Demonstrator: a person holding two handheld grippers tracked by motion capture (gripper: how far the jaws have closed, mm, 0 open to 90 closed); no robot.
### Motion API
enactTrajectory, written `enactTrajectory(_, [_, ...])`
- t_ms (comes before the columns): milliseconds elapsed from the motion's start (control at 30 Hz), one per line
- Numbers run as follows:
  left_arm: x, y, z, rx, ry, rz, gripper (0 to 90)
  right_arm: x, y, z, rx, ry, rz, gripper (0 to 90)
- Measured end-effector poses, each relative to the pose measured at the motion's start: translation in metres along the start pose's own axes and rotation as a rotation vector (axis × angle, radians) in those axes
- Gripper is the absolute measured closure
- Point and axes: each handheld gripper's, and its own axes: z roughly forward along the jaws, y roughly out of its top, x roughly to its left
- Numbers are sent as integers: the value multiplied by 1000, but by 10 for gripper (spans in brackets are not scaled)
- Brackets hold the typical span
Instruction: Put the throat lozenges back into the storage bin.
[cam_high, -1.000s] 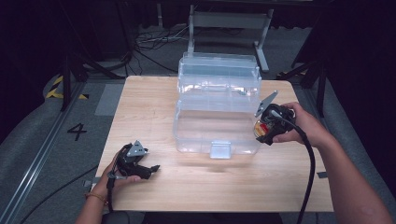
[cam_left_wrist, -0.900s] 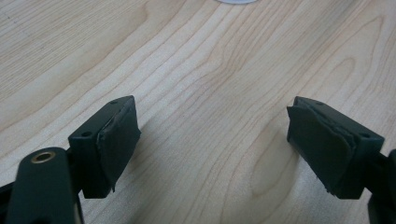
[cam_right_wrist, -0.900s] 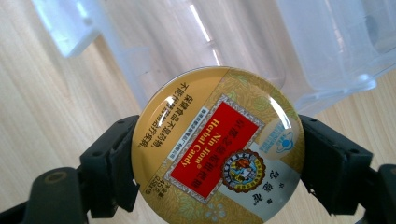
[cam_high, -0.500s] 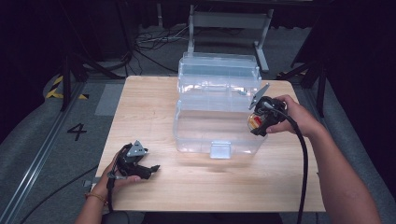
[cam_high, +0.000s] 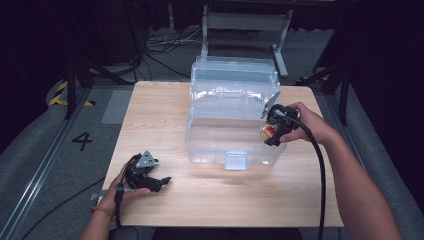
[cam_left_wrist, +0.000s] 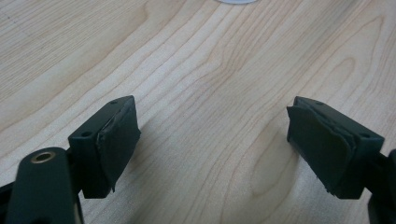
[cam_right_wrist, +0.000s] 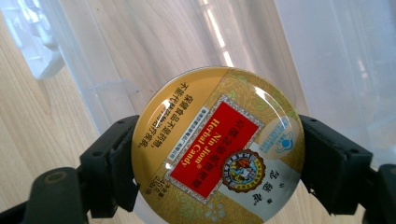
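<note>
A round gold tin of herbal candy (cam_right_wrist: 218, 145) with a red label sits between the jaws of my right gripper (cam_right_wrist: 218, 161), which is shut on it. In the high view that right gripper (cam_high: 272, 131) holds the tin (cam_high: 268, 132) against the right front corner of a clear plastic storage box (cam_high: 232, 117) with an open lid. My left gripper (cam_high: 159, 182) rests on the table near the front left, held by a hand. Its jaws stand wide apart over bare wood, with the left gripper (cam_left_wrist: 212, 140) holding nothing.
The wooden table (cam_high: 165, 115) carries the clear box at its middle, with a latch (cam_high: 236, 161) on the front wall. A black cable (cam_high: 320, 180) trails from the right gripper along the forearm. A metal frame (cam_high: 245, 22) stands on the floor behind the table.
My right gripper has carried the tin leftward and slightly down, closer to the box's right front corner. The left gripper has stayed still.
</note>
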Motion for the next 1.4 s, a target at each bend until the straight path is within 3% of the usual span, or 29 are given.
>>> enactTrajectory(400, [0,0,0,1,0,0,171,-6,2,25,25,37,-15,205])
enactTrajectory(533, [0,0,0,1,1,1,171,-5,1,27,6,43,-24,205])
enactTrajectory(733, [0,0,0,2,0,2,171,-1,-3,31,29,44,-37,204])
enactTrajectory(1167, [0,0,0,2,0,2,171,-2,-14,35,20,40,5,200])
enactTrajectory(1400, [0,0,0,2,0,2,171,-3,-17,32,-27,29,44,198])
